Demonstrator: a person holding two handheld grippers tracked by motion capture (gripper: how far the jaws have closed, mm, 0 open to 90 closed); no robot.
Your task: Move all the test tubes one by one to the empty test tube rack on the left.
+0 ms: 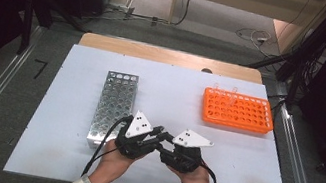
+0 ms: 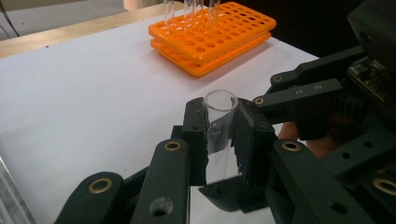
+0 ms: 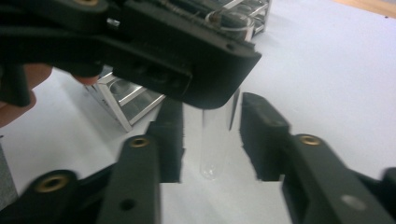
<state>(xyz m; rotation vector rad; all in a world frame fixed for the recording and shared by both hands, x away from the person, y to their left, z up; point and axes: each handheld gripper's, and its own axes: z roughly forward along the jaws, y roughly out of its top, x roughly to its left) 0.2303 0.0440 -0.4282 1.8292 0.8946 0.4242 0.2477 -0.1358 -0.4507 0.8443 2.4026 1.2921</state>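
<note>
1. Left gripper (image 1: 158,132): lower centre of the high view, held in a hand (image 1: 113,161) that enters from the bottom edge. Jaws closed on a clear glass tube (image 2: 219,128), clamped at its upper part; the open rim stands above the pads at the centre of the left gripper view.
2. Tube: upright between the two grippers, above the white table (image 1: 67,105). In the right gripper view its rounded bottom (image 3: 212,154) hangs at frame centre, below the left gripper's body.
3. Right gripper (image 1: 167,138): lower centre of the high view, just right of the left gripper, tips almost meeting it. Jaws apart, one on each side of the tube's lower half; the right gripper view shows a gap between each pad and the glass.
4. Metal rack (image 1: 114,103): left of centre in the high view, long side running away from the person, its near end just beside the left gripper. No tubes can be seen in it.
5. Orange rack (image 1: 237,110): upper right of the table in the high view, well apart from both grippers. A few clear tubes (image 2: 189,7) stand in its far row, at the top of the left gripper view.
6. Wooden edge (image 1: 172,56): along the far side of the table.
</note>
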